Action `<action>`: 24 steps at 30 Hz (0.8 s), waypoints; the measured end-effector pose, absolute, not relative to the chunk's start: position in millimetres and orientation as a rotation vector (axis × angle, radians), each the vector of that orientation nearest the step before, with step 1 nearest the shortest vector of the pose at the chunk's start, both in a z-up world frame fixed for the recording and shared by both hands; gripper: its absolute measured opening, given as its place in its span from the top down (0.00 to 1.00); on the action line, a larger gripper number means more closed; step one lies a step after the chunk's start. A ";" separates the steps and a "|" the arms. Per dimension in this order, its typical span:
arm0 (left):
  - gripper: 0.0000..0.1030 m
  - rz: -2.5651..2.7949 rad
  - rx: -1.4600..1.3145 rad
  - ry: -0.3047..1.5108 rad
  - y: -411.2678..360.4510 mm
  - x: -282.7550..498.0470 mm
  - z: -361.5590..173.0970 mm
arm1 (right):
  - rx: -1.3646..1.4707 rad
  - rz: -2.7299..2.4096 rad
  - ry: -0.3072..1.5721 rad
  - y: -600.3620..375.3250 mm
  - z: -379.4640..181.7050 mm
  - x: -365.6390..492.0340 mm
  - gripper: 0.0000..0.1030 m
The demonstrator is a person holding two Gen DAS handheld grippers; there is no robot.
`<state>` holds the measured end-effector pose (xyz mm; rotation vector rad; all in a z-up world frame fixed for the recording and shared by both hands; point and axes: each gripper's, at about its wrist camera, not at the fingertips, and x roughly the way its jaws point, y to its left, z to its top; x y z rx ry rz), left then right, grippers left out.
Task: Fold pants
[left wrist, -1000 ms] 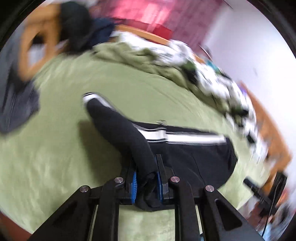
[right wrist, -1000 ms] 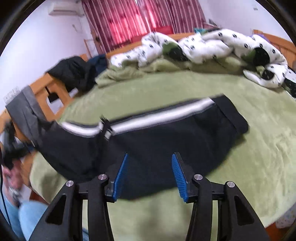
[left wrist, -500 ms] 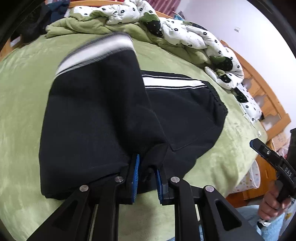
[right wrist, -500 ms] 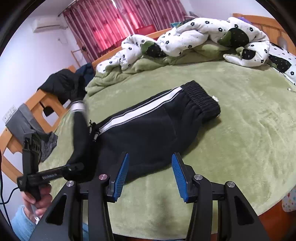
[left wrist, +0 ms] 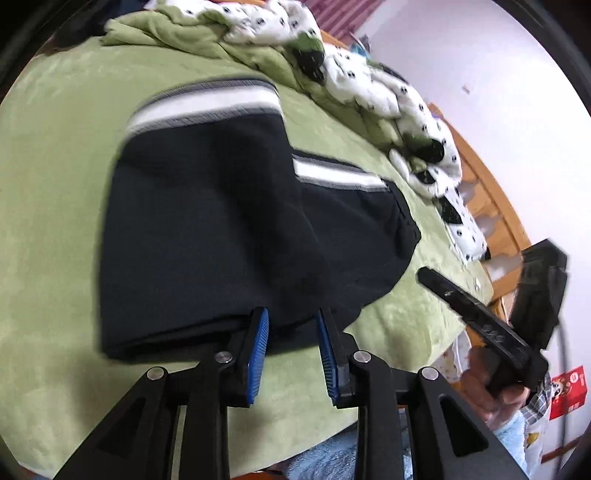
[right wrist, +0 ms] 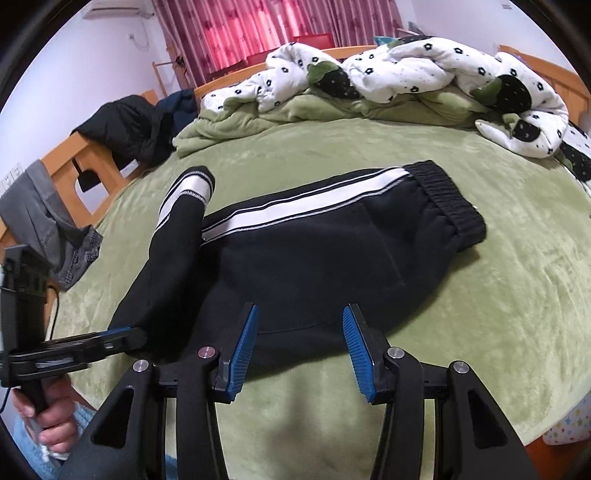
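Left wrist view: a green blanket [left wrist: 55,221] covers the bed, a spotted white quilt [left wrist: 369,92] is bunched along its far side, with a wooden bed frame [left wrist: 491,199] and a pale wall behind. The black pants [left wrist: 207,240] with a white stripe lie on the blanket, the leg folded over the upper part. The left gripper [left wrist: 291,332] sits at the near edge of the fold, its jaws opening; the cloth lies between the blue pads but they no longer press it. Half a second ago they pinched that edge tight. At right, a hand [left wrist: 495,395] holds the right gripper's handle. A red box [left wrist: 569,391] at the lower right carries print too small to read.

Right wrist view: red curtains [right wrist: 258,33], an air conditioner [right wrist: 118,7], dark clothes [right wrist: 133,129] on the frame, and grey jeans [right wrist: 48,221] at left. The right gripper [right wrist: 299,339] hovers released and empty just over the pants' near edge, its spread unchanged. The cuff, lifted half a second ago, now rests on the pants.
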<state>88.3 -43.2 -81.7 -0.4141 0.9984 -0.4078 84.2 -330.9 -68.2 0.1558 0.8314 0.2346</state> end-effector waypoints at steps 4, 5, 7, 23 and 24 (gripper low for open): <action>0.52 -0.285 -0.391 0.901 -8.6 74.0 -69.5 | 0.109 0.245 0.845 -305.7 -72.1 92.9 0.53; 0.52 -0.240 -0.384 0.899 -1.1 73.3 -68.5 | 0.104 0.249 0.847 -298.7 -72.8 94.9 0.53; 0.52 -0.190 -0.379 0.878 11.1 72.7 -67.3 | 0.102 0.254 0.849 -287.9 -73.7 97.5 0.53; 0.53 -0.013 -0.347 0.848 57.0 70.4 -90.4 | 0.078 0.264 0.845 -220.3 -70.5 102.7 0.73; 0.53 -0.023 -0.381 0.862 62.2 72.2 -92.8 | 0.089 0.275 0.860 -219.8 -71.6 105.0 0.73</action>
